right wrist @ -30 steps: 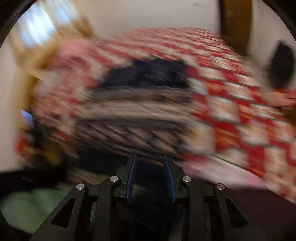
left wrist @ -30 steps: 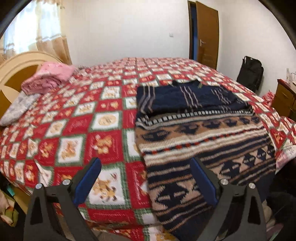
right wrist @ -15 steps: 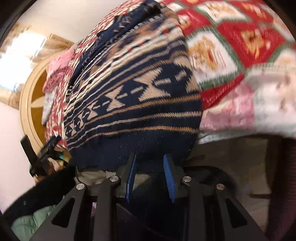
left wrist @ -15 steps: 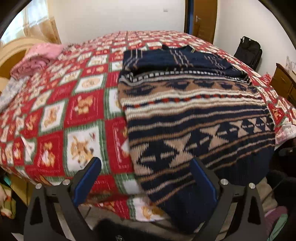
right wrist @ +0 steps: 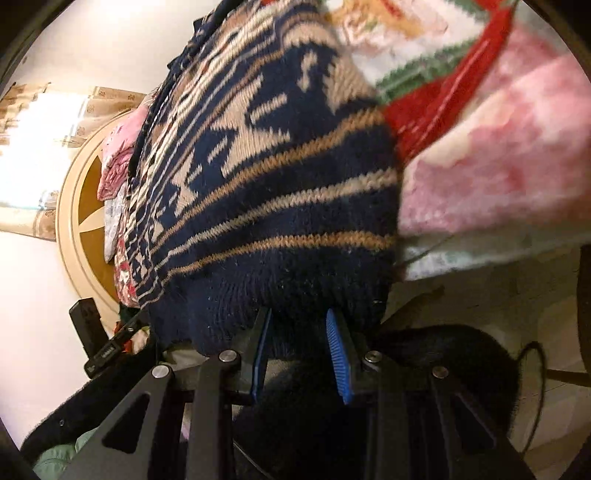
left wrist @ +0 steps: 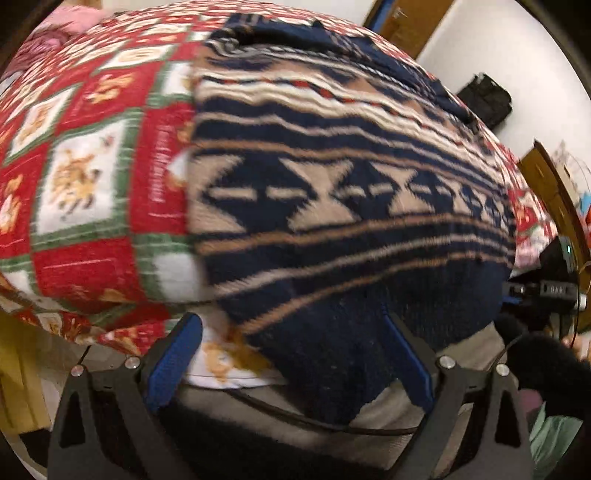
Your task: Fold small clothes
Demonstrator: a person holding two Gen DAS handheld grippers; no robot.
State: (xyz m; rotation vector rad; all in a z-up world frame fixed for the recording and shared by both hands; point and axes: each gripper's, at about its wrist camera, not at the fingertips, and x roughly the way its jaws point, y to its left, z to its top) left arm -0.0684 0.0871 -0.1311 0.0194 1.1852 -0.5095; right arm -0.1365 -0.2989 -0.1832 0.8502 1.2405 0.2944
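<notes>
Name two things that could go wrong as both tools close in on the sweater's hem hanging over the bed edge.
1. The left tool is open wide around the dark hem of the sweater; it may pinch the quilt underneath too.
2. The right tool shows only a narrow gap at the thick hem, so it may catch one layer or slip off.

Sweater (left wrist: 332, 192) lies on bedspread (left wrist: 88, 177), hem hanging over bed edge toward 6 o'clock; folded clothes (left wrist: 70, 26) at 11; bag (left wrist: 484, 99) at 2.

Warm indoor light, window (right wrist: 29, 122) glare blown out, bedspread (left wrist: 85, 177) motion-blurred, perhaps defocused, fisheye-bent edges
</notes>
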